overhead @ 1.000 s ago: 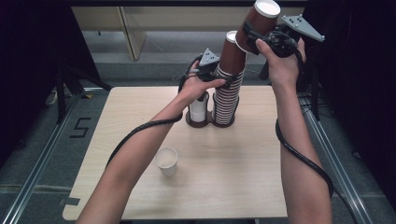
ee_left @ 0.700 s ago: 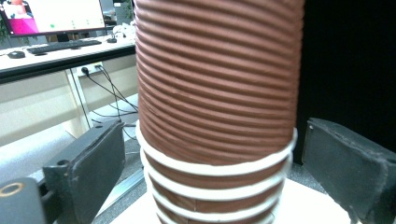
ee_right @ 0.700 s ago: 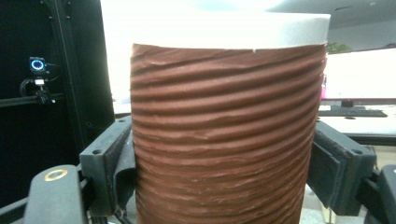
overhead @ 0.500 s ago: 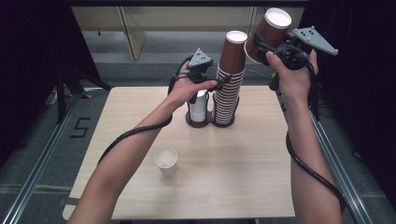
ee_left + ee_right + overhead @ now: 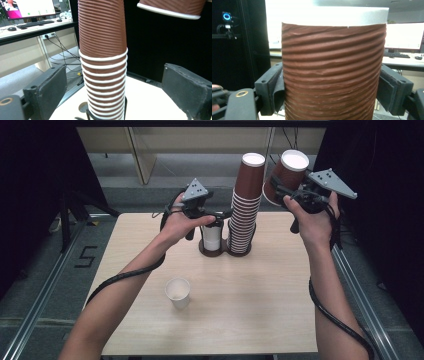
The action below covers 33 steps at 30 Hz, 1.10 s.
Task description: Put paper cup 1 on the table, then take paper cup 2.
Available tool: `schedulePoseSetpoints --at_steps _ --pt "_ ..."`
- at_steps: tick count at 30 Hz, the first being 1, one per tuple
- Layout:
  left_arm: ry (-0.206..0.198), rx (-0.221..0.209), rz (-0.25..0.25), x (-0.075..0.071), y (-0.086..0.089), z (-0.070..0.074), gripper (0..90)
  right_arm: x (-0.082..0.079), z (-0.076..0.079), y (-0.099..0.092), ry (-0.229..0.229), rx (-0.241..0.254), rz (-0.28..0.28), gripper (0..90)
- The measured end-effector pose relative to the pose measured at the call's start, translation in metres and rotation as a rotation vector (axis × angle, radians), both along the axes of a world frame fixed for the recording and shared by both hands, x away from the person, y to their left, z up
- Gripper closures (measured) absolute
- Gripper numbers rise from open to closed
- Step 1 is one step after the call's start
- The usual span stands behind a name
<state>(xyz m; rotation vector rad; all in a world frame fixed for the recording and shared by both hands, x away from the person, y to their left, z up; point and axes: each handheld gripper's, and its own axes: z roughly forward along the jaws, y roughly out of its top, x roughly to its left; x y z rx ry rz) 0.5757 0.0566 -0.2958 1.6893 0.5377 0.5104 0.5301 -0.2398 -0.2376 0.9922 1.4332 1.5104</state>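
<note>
Brown ribbed cup [image 5: 286,175] lifted clear in my right gripper [image 5: 292,195], jaws clamped on it.
My left gripper [image 5: 222,213], jaws open, flanks the stack [image 5: 244,215] near the tabletop's [image 5: 280,310] far edge; next, setting this cup down upright.

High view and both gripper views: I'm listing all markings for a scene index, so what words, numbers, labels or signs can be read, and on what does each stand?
"5": black mark on the grey floor left of the light wooden table.
Ribbed brown paper cups, stacked and held: no print.
Computer monitor behind: content too small and blurred to read.
</note>
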Motion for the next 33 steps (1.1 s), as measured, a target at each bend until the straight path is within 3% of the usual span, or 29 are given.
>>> schedulePoseSetpoints --at_steps 6,13,16,30,33 --pt "0.006 0.012 -0.015 -0.018 0.015 -0.012 6.0 -0.008 -0.023 0.000 0.019 -0.026 -0.003 20.1" --pt "0.019 0.008 -0.014 -0.027 0.026 -0.028 6.2 -0.015 -0.050 0.000 0.065 -0.034 0.003 20.1" --pt "0.023 0.000 -0.010 -0.030 0.027 -0.033 6.3 -0.018 -0.061 0.002 0.078 -0.057 0.001 20.1" --pt "0.051 -0.013 -0.003 -0.040 0.031 -0.049 6.6 -0.032 -0.111 0.019 0.163 -0.079 0.027 20.1" --pt "0.048 0.000 -0.007 -0.043 0.030 -0.050 6.7 -0.034 -0.116 0.021 0.156 -0.098 0.040 20.1"
